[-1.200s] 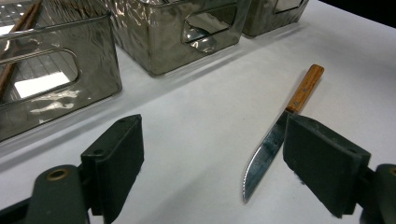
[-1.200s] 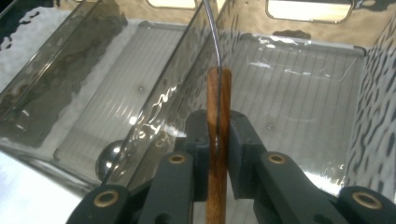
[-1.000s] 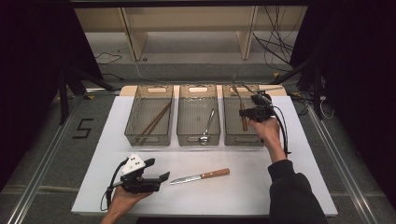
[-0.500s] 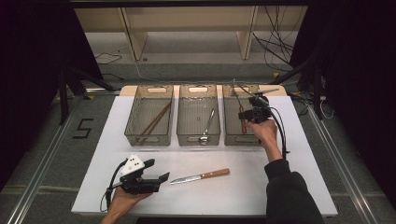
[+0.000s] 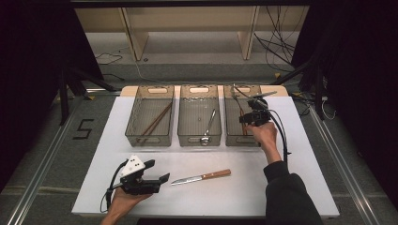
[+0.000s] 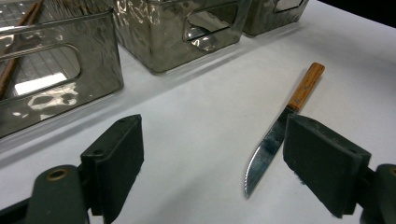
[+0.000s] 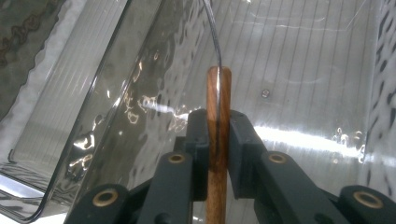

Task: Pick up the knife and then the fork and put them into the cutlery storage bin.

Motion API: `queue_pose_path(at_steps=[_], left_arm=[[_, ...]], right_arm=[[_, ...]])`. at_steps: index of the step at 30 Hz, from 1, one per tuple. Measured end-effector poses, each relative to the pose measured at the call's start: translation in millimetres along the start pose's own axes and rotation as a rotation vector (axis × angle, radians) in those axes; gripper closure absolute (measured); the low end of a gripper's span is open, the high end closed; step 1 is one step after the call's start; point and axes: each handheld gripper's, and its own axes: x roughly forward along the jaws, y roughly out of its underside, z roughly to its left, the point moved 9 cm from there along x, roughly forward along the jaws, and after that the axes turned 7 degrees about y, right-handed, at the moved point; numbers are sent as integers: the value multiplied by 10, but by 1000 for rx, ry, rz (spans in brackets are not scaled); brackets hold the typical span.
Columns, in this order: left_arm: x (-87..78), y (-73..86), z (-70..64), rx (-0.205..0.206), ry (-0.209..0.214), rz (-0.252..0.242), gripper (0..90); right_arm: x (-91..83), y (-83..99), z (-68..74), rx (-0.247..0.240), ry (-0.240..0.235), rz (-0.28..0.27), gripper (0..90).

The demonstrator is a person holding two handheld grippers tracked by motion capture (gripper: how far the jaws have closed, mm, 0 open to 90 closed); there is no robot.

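A knife point(image 5: 202, 177) with a wooden handle lies flat on the white table top, blade pointing left. My left gripper point(image 5: 158, 170) rests open just left of the blade tip; in the left gripper view the knife point(image 6: 306, 86) lies before the right jaw, gripper point(image 6: 215, 158) wide apart. My right gripper point(image 5: 245, 118) hovers over the rightmost clear bin point(image 5: 241, 140), shut on a wooden-handled utensil point(image 7: 218, 140) whose thin metal neck rises ahead; its working end is hard to make out.
Three clear bins stand in a row at the table's back. The left bin point(image 5: 150, 140) holds chopsticks point(image 5: 155, 121), the middle bin point(image 5: 199, 139) a spoon point(image 5: 209, 124). Cables trail from both grippers. White table surface point(image 5: 305, 159) lies to the right.
My right gripper has eased slightly toward me and down over the right bin with the utensil still in it. The left gripper and the knife have stayed put.
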Motion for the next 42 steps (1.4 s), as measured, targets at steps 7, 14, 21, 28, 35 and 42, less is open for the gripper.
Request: queue_pose_path(at_steps=[7, 14, 21, 28, 35, 42], left_arm=[[4, 4, -6, 2, 4, 7, 202], [2, 2, -2, 7, 1, 6, 201], [-4, 2, 1, 2, 3, 4, 201], [-7, 2, 2, 4, 3, 5, 201], [-9, 4, 9, 2, 0, 0, 200], [-9, 2, 11, 1, -3, -3, 200]], right_arm=[[-47, 4, 83, -19, -62, 1, 652], [-183, -18, 213, -52, -152, -46, 526], [-417, 41, 433, -177, -207, -123, 388], [-594, 226, 640, -296, -269, -142, 346], [-773, 430, 863, -410, -329, -174, 320], [-899, 653, 1079, -500, -387, -192, 292]])
